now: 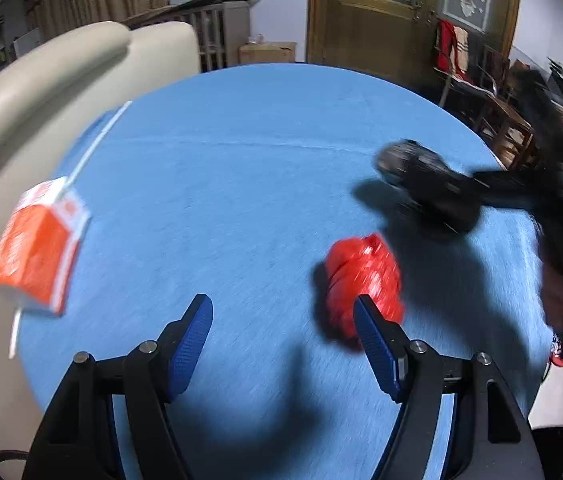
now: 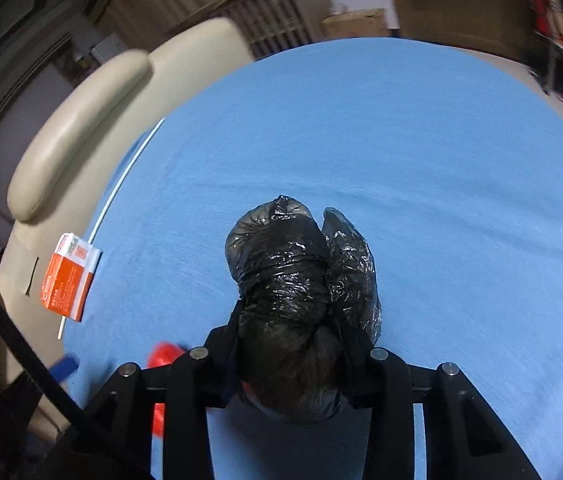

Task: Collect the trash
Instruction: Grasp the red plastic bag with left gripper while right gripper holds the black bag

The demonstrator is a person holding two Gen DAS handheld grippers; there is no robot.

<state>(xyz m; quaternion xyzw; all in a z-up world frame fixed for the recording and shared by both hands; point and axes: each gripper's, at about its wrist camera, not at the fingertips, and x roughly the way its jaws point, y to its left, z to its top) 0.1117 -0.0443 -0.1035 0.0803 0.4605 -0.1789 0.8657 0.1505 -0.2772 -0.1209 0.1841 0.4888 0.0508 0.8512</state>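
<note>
**Black bag gripped, red bag loose on blue table**

Black crinkled plastic bag bundle [image 2: 301,280] is clamped between the right gripper [image 2: 297,344] jaws, above the round blue table [image 1: 249,168]. The left gripper [image 1: 283,320] stands open and empty; the crumpled red plastic bag [image 1: 361,276] lies just past its right finger. An orange-and-white carton [image 1: 37,248] with a white straw [image 1: 97,140] sits at the table's left edge, beside a cream armchair [image 1: 41,80].

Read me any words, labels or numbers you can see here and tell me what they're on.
Nothing can be read for certain.
Orange and white box: white print and a round logo on its orange face, red marks on the white top, all too small and blurred.
Black bag and red bag: no print visible.
</note>
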